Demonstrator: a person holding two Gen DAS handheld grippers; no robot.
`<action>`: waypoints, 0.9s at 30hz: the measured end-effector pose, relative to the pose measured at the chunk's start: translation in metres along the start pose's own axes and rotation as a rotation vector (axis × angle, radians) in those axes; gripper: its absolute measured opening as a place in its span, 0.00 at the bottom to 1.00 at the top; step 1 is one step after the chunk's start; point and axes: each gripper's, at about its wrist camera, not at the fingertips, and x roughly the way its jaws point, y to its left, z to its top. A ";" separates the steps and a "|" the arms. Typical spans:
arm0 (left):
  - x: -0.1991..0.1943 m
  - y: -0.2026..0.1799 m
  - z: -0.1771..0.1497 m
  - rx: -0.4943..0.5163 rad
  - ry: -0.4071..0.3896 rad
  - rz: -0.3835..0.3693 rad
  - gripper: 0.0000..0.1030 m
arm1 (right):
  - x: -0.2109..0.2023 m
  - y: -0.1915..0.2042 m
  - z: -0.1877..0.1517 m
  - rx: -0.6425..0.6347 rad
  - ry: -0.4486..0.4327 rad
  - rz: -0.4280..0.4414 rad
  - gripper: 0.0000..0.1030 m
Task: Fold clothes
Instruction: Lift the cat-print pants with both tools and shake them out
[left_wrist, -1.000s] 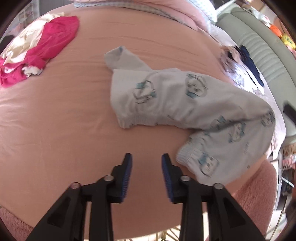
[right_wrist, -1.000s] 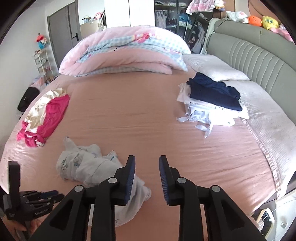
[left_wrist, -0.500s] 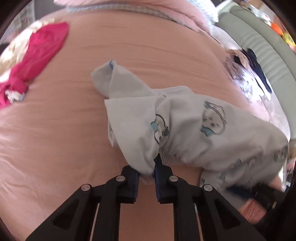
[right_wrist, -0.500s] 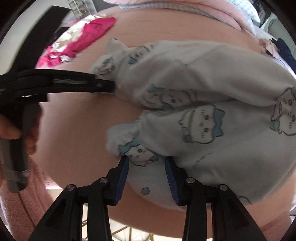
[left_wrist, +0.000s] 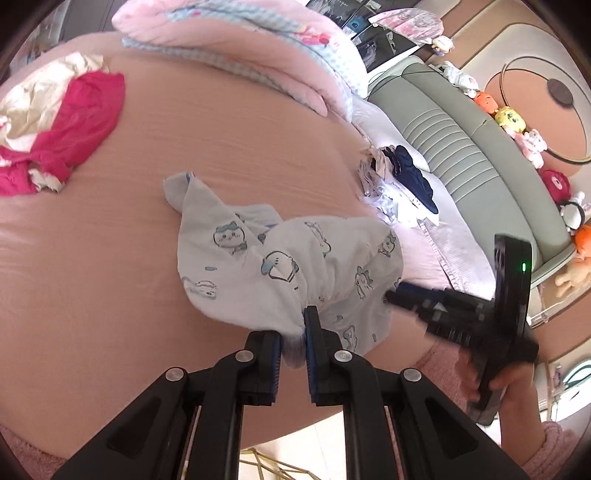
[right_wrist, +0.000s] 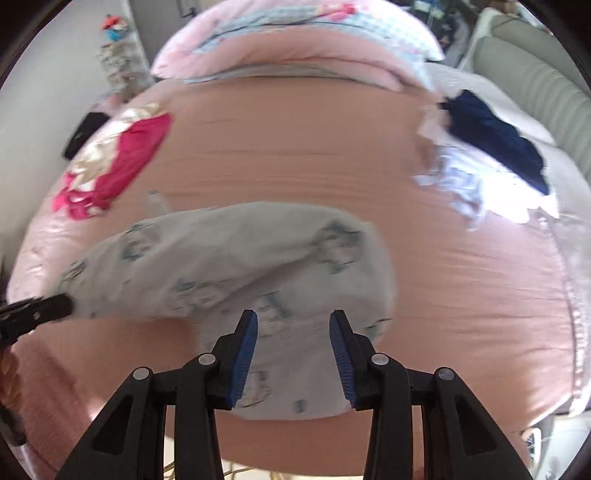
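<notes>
Two wrist cameras, low over my bed (left_wrist: 221, 147)

Each looks forward along my fingers, close above the pink sheet, toward the quilt (right_wrist: 295, 40) at the far end. Both share the printed garment (left_wrist: 295, 266), magenta clothes (right_wrist: 122, 162), navy pile (right_wrist: 495, 136) and headboard (left_wrist: 461, 147).

- Pale blue garment (left_wrist: 291, 266) printed with small cartoon animals, crumpled, partly lifted off the pink bed.
- 1 bunched edge pinched; far corner lies on the sheet.

A home bedroom: a wide bed (left_wrist: 240, 140) with a padded headboard (left_wrist: 461, 147), a rolled duvet (left_wrist: 240, 44) at its far end, and soft toys (left_wrist: 509, 118) lined along the headboard's top.
</notes>
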 end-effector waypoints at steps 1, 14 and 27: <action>0.005 -0.001 0.002 0.003 0.004 0.013 0.09 | 0.007 0.014 -0.005 -0.033 0.012 0.015 0.41; 0.038 0.047 -0.015 -0.160 0.109 0.082 0.19 | 0.073 0.037 -0.062 -0.014 0.087 -0.149 0.65; 0.045 0.046 -0.009 -0.158 0.049 0.036 0.07 | 0.039 0.013 -0.057 0.065 -0.010 -0.104 0.20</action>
